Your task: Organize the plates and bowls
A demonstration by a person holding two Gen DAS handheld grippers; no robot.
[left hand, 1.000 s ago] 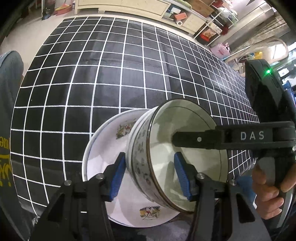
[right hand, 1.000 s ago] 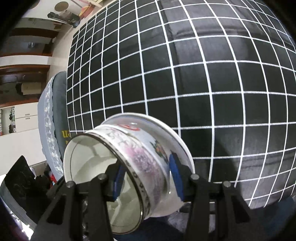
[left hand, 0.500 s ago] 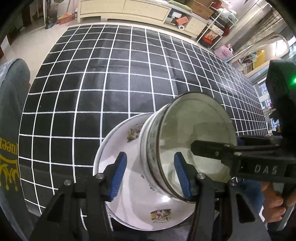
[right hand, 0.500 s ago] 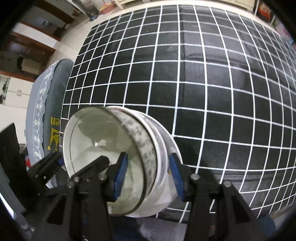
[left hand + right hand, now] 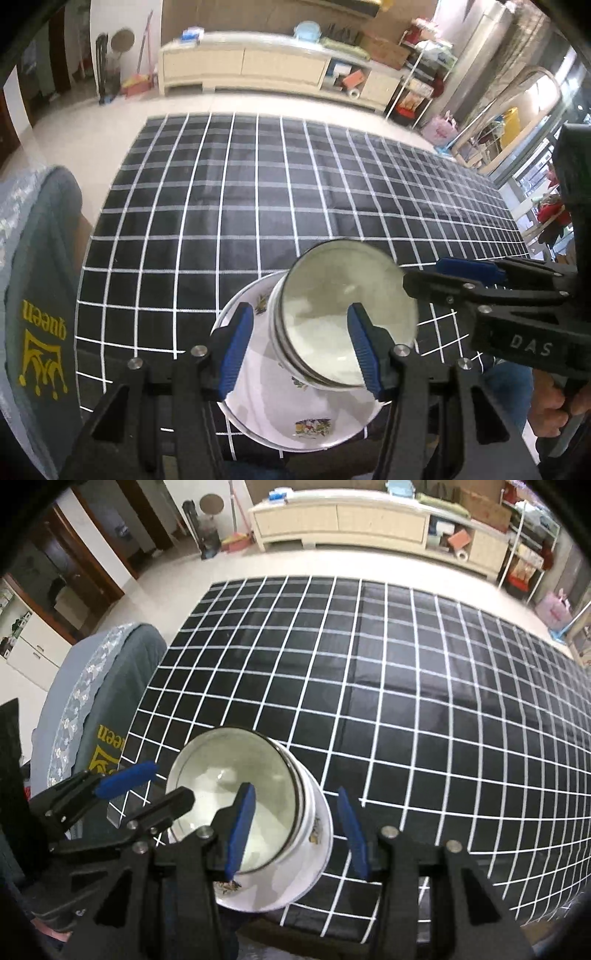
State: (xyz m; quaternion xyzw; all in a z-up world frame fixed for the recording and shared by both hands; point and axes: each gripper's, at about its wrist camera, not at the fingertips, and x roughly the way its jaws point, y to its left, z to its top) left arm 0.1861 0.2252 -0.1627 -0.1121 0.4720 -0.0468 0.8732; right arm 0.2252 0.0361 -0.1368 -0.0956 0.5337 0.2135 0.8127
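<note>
Both grippers share one build: black, angular plastic frames with silver round-head screws at the joints and flat blue pads lining the inner faces of the fingers. The left gripper (image 5: 301, 343) shows ribbed blue pads (image 5: 236, 347). The right gripper (image 5: 293, 830) carries smooth blue pads (image 5: 240, 827), and its black body bears the white letters "DAS" (image 5: 530, 345). A hand (image 5: 557, 410) wraps its black pistol handle; blue trousers show just beside it.
</note>
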